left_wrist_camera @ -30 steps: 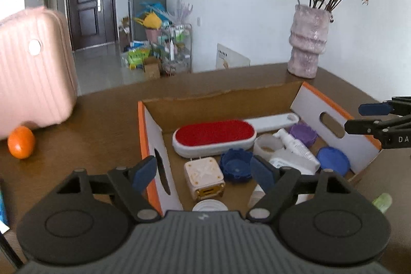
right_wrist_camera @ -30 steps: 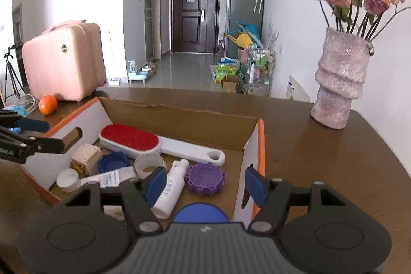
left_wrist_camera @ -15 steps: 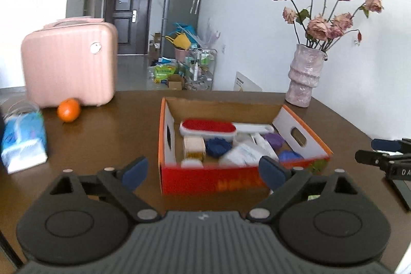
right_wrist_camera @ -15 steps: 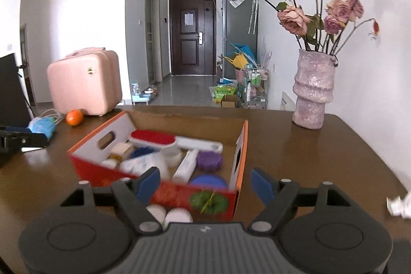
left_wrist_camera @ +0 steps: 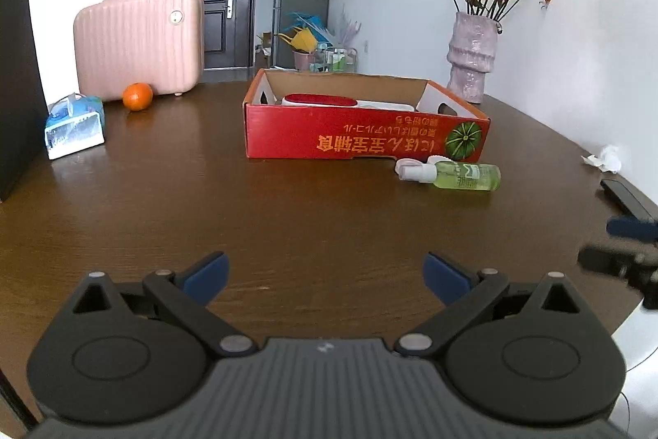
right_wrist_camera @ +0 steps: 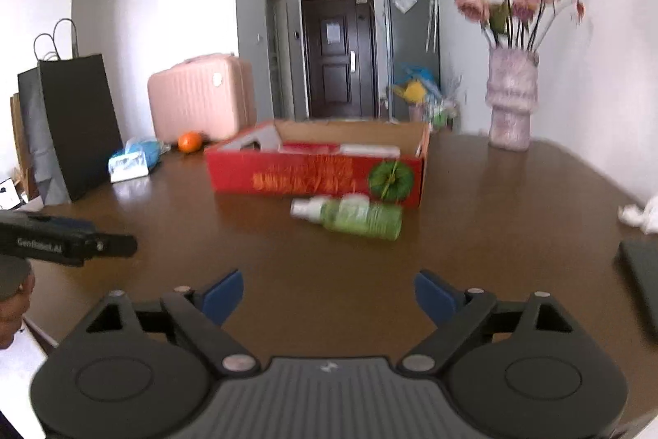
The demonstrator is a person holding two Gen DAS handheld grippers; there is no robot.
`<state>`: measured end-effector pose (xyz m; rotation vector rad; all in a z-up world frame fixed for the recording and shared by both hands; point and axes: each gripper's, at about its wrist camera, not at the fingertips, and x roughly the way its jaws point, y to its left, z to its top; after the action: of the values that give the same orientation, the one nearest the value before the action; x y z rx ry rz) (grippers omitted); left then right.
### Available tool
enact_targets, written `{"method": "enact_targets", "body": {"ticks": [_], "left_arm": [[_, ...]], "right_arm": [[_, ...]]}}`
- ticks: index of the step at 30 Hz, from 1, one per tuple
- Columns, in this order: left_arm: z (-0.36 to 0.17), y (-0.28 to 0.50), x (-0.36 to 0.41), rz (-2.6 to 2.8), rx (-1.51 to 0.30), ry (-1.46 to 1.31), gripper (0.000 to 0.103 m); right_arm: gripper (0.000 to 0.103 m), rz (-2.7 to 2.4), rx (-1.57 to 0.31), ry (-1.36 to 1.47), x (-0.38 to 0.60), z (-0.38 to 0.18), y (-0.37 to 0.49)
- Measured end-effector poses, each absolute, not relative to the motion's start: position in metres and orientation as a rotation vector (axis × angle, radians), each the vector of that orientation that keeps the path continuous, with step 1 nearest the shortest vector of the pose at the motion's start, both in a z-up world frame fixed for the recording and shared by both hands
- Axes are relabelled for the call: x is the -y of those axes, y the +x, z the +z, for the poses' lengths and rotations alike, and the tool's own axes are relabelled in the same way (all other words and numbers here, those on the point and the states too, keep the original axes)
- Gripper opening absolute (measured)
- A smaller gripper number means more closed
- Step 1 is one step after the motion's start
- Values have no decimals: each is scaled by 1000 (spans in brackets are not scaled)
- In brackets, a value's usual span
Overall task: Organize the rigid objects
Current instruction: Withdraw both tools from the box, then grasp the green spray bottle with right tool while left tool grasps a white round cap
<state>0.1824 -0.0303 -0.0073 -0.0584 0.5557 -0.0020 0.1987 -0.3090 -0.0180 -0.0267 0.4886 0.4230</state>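
Since the earlier frames I have drawn both grippers back from over the box, so that the red cardboard box [left_wrist_camera: 366, 134], formerly seen from above with its contents spread below the fingers, now stands well ahead of them and is viewed from the side. My left gripper [left_wrist_camera: 325, 272] hangs over bare brown table [left_wrist_camera: 288, 217], jaws spread wide with nothing between the blue pads [left_wrist_camera: 207, 270]. My right gripper [right_wrist_camera: 329, 293] is likewise spread and empty above the table; its view is blurred. Each gripper appears at the edge of the other's view: the right one at the right margin of the left view [left_wrist_camera: 625, 245], the left one at the left margin of the right view [right_wrist_camera: 70, 239]. Over the near wall of the box I can make out only the red-topped brush [left_wrist_camera: 320, 100] and its white handle [left_wrist_camera: 386, 105]; the other contents are hidden. A green spray bottle [left_wrist_camera: 460, 175] lies on its side on the table just in front of the box's right corner, white cap pointing left, with a small white cap [left_wrist_camera: 405, 165] beside it near the box wall. Behind the box to the left sit an orange [left_wrist_camera: 137, 96] and a pink suitcase [left_wrist_camera: 140, 42]; a tissue pack [left_wrist_camera: 74, 126] lies further left, beside a black paper bag [right_wrist_camera: 70, 126]. A vase of dried roses [left_wrist_camera: 473, 56] stands behind the box's right end.
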Motion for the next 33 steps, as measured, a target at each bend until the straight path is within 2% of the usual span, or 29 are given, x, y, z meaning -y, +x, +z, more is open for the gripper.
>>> {"method": "enact_targets", "body": {"ticks": [5, 13, 20, 25, 27, 29, 31, 33], "left_arm": [[-5, 190, 34, -12, -553, -52, 103], [-15, 220, 34, -25, -589, -37, 103], [-19, 268, 31, -29, -605, -29, 103], [-20, 299, 32, -26, -611, -3, 103], [-20, 309, 34, -22, -613, 9, 103], [-20, 318, 38, -38, -612, 18, 103], [-21, 329, 44, -72, -619, 19, 103], [-24, 343, 55, -126, -633, 19, 102]], "right_arm": [[89, 383, -486, -19, 314, -28, 200], [90, 331, -343, -27, 313, -24, 227], [89, 494, -447, -153, 283, -20, 317], [73, 612, -490, -259, 251, -32, 376], [52, 649, -544, -289, 243, -39, 391], [43, 669, -561, -302, 244, -41, 391], [40, 683, -561, -303, 253, -41, 380], [30, 675, -563, -279, 269, -41, 365]]}}
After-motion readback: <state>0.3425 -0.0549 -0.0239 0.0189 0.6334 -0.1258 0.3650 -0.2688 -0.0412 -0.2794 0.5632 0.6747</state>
